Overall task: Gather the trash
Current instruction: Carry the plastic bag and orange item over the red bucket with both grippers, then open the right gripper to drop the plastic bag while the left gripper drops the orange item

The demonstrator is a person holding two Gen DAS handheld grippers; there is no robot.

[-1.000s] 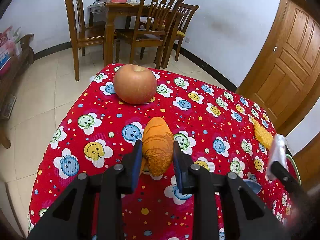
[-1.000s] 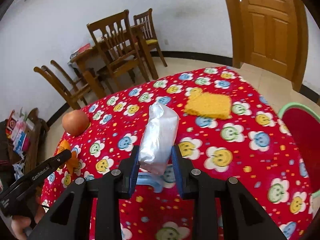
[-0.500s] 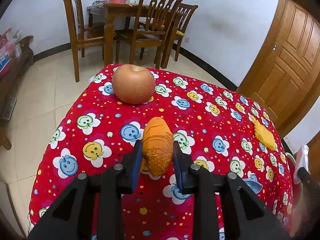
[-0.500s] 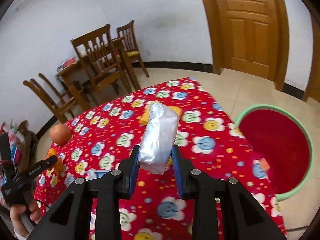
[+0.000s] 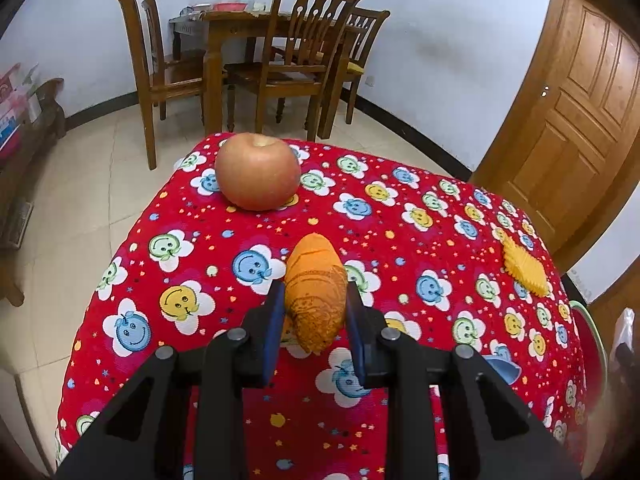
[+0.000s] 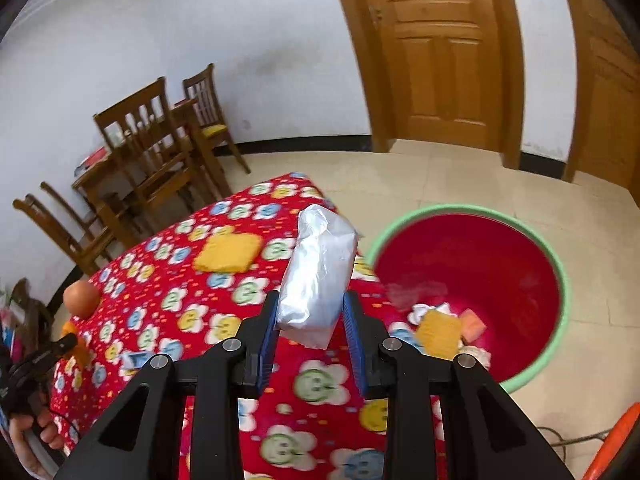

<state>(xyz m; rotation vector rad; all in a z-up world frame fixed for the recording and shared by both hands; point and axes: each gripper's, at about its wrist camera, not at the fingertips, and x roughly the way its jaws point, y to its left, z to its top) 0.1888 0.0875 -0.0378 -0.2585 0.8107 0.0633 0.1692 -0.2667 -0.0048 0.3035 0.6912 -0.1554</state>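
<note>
My left gripper (image 5: 315, 305) is shut on an orange crumpled wrapper (image 5: 316, 288), held just above the red flowered tablecloth (image 5: 400, 240). In the right wrist view my right gripper (image 6: 311, 312) is shut on a silver plastic packet (image 6: 318, 268), raised over the table's right edge. Beside it on the floor stands a red basin with a green rim (image 6: 472, 276), holding several scraps (image 6: 440, 330). The left gripper (image 6: 60, 346) shows at the far left of that view, in a person's hand (image 6: 28, 436).
An apple (image 5: 258, 176) sits at the table's far end. A yellow wavy pad (image 5: 524, 266) lies near the right edge, also seen as the yellow pad (image 6: 228, 252). A blue scrap (image 5: 502, 366) lies on the cloth. Wooden chairs (image 5: 288, 60) and a door (image 6: 440, 52) stand beyond.
My right gripper has swung right with the silver packet, from over the table's middle to its edge by the red basin. The left gripper and its orange wrapper have stayed put.
</note>
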